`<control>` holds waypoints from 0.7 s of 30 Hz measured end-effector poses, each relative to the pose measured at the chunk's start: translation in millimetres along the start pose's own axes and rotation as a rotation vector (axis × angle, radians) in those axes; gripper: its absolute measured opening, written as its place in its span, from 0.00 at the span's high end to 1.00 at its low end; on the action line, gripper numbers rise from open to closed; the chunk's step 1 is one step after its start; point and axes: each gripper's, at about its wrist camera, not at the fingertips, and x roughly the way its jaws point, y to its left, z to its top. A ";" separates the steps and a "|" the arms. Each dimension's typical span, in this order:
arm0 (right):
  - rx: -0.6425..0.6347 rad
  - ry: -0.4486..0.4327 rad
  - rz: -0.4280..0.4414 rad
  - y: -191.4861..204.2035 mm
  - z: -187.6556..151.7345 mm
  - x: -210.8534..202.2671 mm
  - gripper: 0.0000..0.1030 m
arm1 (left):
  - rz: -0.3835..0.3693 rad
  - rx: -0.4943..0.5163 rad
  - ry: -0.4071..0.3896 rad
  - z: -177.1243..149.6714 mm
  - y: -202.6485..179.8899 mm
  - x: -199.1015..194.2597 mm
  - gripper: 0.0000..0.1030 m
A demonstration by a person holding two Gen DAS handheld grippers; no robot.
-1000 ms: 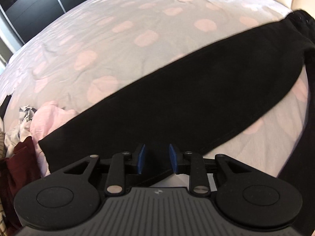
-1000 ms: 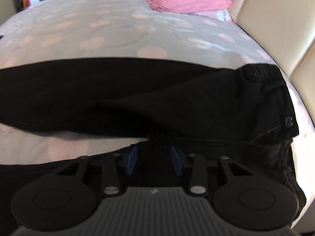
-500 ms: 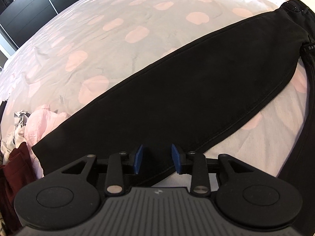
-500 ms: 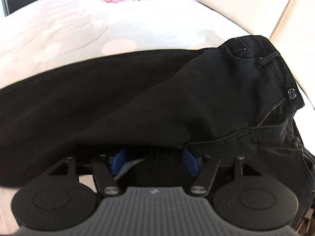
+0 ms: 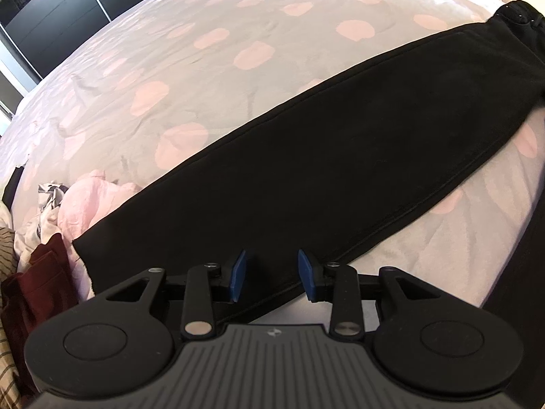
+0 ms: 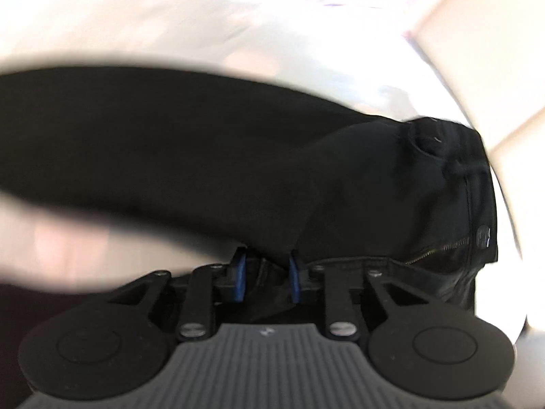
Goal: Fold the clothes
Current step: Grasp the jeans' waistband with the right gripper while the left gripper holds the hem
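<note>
At the far left edge of the spotted bedsheet (image 5: 190,78) a heap of loose clothes (image 5: 51,225) crowds the hem of the black trousers (image 5: 340,156), whose leg runs diagonally right and away to the waistband, with bare sheet open beyond it. The left gripper (image 5: 271,276) hovers over the leg's near seam, its jaws parted and just opened further, pressing nothing. In the blurred right wrist view, the right gripper (image 6: 266,281) has just been closing; dark trouser cloth lies between its pads near the zip (image 6: 439,250), though a firm grip cannot be told.

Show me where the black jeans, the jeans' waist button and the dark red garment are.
black jeans (image 5: 323,170): left wrist view, middle of the flat leg.
waist button (image 6: 483,238): right wrist view, button face.
dark red garment (image 5: 37,272): left wrist view, crumpled top.
</note>
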 end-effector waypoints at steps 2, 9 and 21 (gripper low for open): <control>-0.032 0.048 0.034 1.0 -5.8 3.2 0.74 | 0.017 -0.003 0.008 -1.1 2.6 -1.2 0.68; -0.049 0.054 0.090 -2.4 9.7 -9.8 0.68 | 0.023 -0.040 -0.044 -0.2 17.3 -7.6 0.60; -0.373 -0.082 0.106 -45.9 53.0 -60.0 0.45 | 0.011 0.175 -0.063 47.2 46.5 14.2 0.44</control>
